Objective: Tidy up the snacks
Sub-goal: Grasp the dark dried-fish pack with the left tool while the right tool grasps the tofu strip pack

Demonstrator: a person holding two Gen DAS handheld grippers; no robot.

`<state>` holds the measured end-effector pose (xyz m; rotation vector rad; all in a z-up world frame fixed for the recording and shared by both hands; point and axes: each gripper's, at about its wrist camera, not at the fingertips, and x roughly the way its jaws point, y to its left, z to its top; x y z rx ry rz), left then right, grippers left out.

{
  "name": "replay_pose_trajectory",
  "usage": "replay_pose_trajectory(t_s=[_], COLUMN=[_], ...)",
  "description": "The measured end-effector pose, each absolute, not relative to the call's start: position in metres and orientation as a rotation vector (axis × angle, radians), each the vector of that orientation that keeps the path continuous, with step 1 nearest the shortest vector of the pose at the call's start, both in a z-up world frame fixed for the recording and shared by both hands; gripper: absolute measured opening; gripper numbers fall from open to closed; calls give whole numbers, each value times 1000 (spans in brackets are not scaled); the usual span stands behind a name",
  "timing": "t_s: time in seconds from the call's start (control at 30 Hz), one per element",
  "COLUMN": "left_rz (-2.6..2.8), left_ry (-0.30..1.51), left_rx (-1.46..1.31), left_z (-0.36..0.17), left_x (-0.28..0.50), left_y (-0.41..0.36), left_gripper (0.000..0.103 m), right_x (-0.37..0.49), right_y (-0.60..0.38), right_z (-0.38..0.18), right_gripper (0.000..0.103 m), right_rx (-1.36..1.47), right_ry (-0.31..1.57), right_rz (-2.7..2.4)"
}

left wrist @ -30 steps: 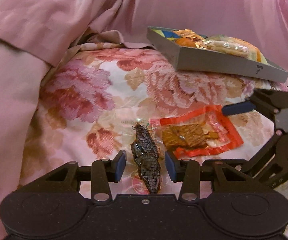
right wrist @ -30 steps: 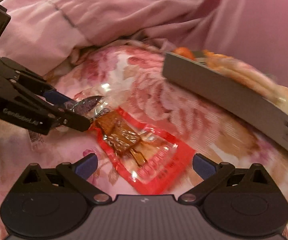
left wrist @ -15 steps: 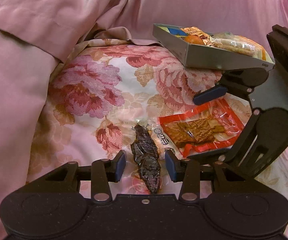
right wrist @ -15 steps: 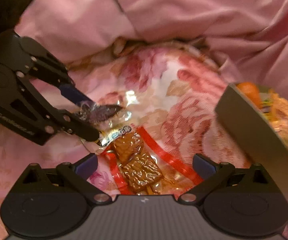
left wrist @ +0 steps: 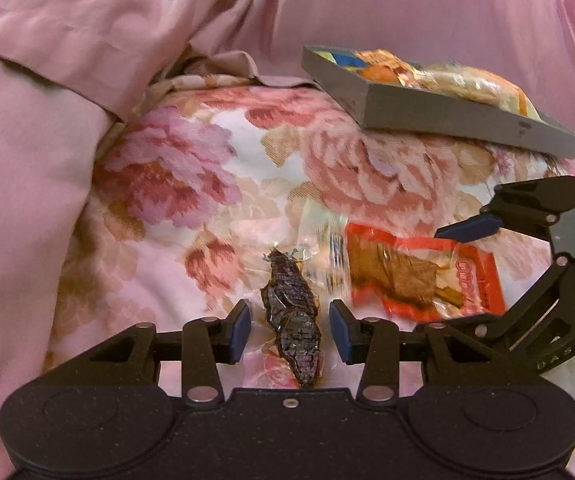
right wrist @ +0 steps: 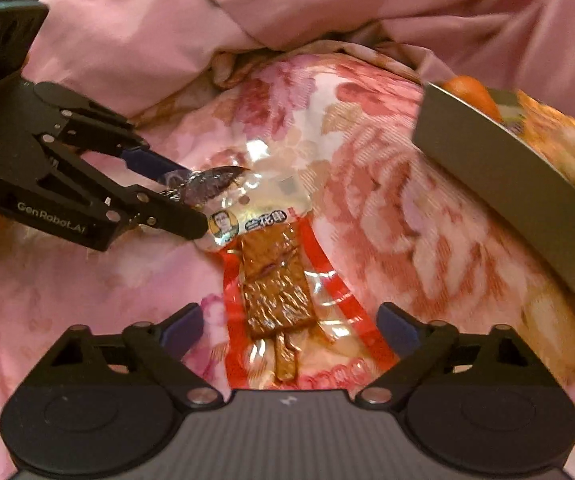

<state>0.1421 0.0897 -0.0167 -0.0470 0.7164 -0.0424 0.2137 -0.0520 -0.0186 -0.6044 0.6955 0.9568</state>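
Note:
A dark snack in a clear wrapper [left wrist: 293, 320] lies on the floral bedspread between the pads of my left gripper [left wrist: 289, 330], which is open around it; small gaps show on both sides. It also shows in the right wrist view [right wrist: 211, 182]. A red-edged packet of brown tofu snack [right wrist: 277, 292] lies between the open fingers of my right gripper [right wrist: 289, 326]; it also shows in the left wrist view [left wrist: 415, 276]. A grey box [left wrist: 427, 114] holding several snacks sits at the back right.
Pink quilt folds [left wrist: 87, 40] rise behind and to the left of the floral bedspread [left wrist: 191, 184]. The grey box's wall [right wrist: 519, 196] stands close on the right in the right wrist view.
My right gripper has swung around so the red packet now lies straight between its fingers. My left gripper has stayed around the dark snack.

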Motion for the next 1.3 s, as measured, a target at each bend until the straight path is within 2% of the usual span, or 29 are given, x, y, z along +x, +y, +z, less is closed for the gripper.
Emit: replay_pose_trajectory(t_s=[0.1, 0.43, 0.67, 1.0, 1.17, 1.3], left_rz=[-51, -78, -78, -71, -61, -61], left_ry=[716, 716, 704, 709, 708, 706], left_rx=[-38, -50, -75, -59, -68, -64], left_z=[-19, -23, -21, -22, -23, -24], left_x=[136, 118, 115, 111, 112, 112], left_y=[83, 67, 71, 73, 70, 67], left_gripper=[45, 45, 45, 45, 45, 45], right_x=[201, 160, 155, 179, 172, 157], right_y=[-63, -85, -81, -65, -71, -74], right_z=[-19, -19, -21, -29, -36, -40], right_gripper=[84, 83, 91, 96, 93, 82], right_rx=[-569, -458, -471, -416, -350, -313], right_ry=[696, 777, 759, 669, 650, 607], right_rz=[880, 709, 720, 746, 694, 636])
